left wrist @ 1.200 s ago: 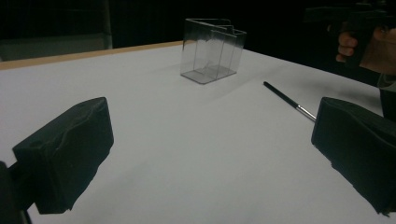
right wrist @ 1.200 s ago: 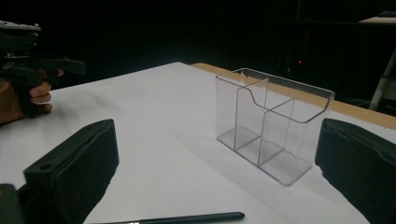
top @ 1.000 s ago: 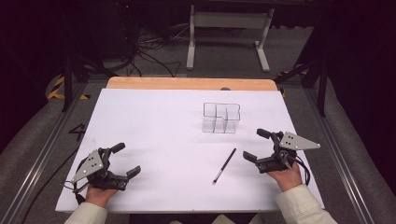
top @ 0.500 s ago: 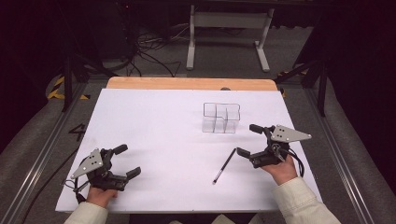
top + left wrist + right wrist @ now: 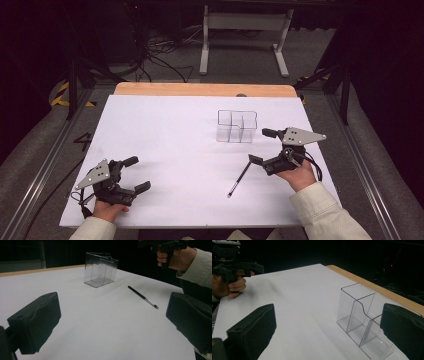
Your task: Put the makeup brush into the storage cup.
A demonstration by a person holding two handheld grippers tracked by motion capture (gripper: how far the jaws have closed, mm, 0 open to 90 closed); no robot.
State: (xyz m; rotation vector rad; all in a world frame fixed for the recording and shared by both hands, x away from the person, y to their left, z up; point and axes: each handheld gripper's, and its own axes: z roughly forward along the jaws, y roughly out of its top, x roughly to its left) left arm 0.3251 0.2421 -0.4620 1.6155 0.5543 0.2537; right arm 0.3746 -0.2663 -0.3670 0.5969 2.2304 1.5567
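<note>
While both grippers sit low over the white desk (image 5: pixel 165 130), the clear organizer (image 5: pixel 236 126) stands right of centre in the high view, toward the upper part of the sheet. It's a see-through plastic thing split into compartments by thin dividers, and every compartment that can be seen through looks empty. In the right gripper view it sits at the right of the frame, near the desk's wooden edge.

A thin black brush (image 5: pixel 239 176) lies flat on the desk, lower in the frame than the organizer and clearly apart from it, angled with its tip toward the bottom. It isn't in any compartment.

The right gripper (image 5: pixel 263 146) is at the right of the high view, just beside the brush's upper end, jaws wide apart and holding nothing. The left gripper (image 5: pixel 136 174) rests at the lower left, well away from both things, jaws also spread wide with nothing between them.
</note>
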